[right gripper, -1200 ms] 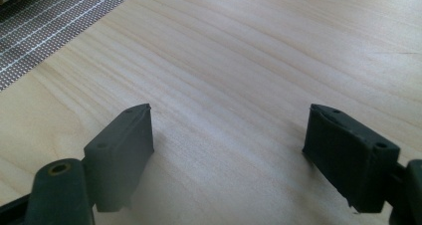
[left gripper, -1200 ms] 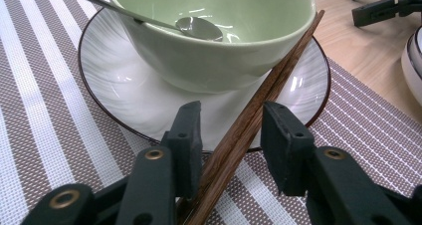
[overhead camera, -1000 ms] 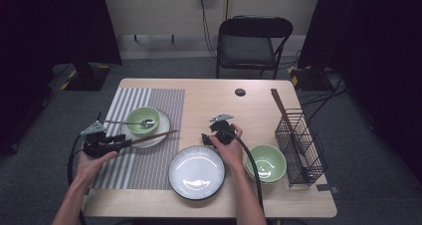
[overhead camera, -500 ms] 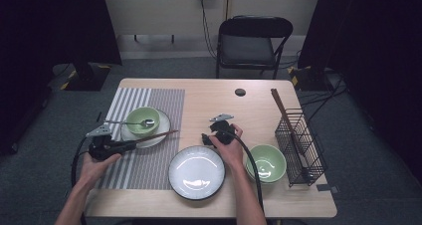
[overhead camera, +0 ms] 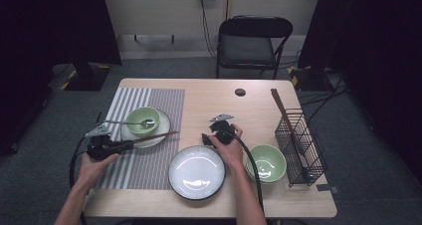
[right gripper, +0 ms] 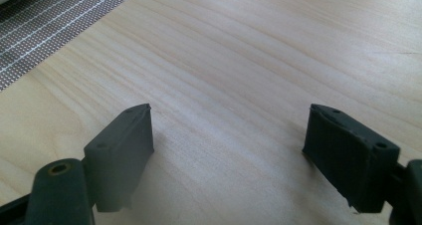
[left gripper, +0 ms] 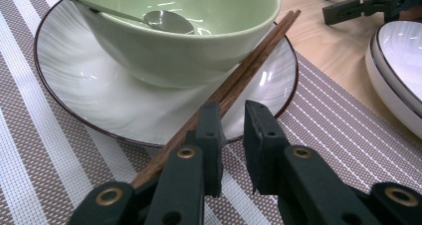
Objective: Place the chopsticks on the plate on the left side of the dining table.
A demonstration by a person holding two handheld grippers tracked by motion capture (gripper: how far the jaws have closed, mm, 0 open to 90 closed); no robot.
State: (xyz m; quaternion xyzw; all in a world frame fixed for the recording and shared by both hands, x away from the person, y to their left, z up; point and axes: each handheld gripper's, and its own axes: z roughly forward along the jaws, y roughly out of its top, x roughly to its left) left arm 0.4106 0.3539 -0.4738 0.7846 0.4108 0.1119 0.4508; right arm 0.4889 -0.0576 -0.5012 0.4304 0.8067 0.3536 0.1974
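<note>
A pair of brown chopsticks (overhead camera: 157, 136) (left gripper: 259, 51) leans on the rim of a small white plate (overhead camera: 163, 127) (left gripper: 99, 100). The plate carries a green bowl (overhead camera: 142, 116) (left gripper: 164, 56) with a metal spoon (overhead camera: 134, 122) (left gripper: 164, 21) in it. My left gripper (overhead camera: 130, 144) (left gripper: 234, 110) is at the chopsticks' near end. Its jaws have just been closing and now stand a narrow gap apart. Nothing shows in that gap; the chopsticks pass under the left jaw. My right gripper (overhead camera: 209, 131) (right gripper: 226, 120) hangs wide open over bare wood.
A large white plate (overhead camera: 196, 171) (left gripper: 398, 60) sits at the front middle, with a second green bowl (overhead camera: 266, 161) to its right. A black wire rack (overhead camera: 301, 145) holding a brown stick stands at the right edge. The striped placemat (overhead camera: 134, 170) lies under the left setting. A chair (overhead camera: 251, 41) stands beyond the table.
My left gripper has edged a little toward the chopsticks and its jaws have narrowed. The chopsticks lie where they were. The right hand has not moved.
</note>
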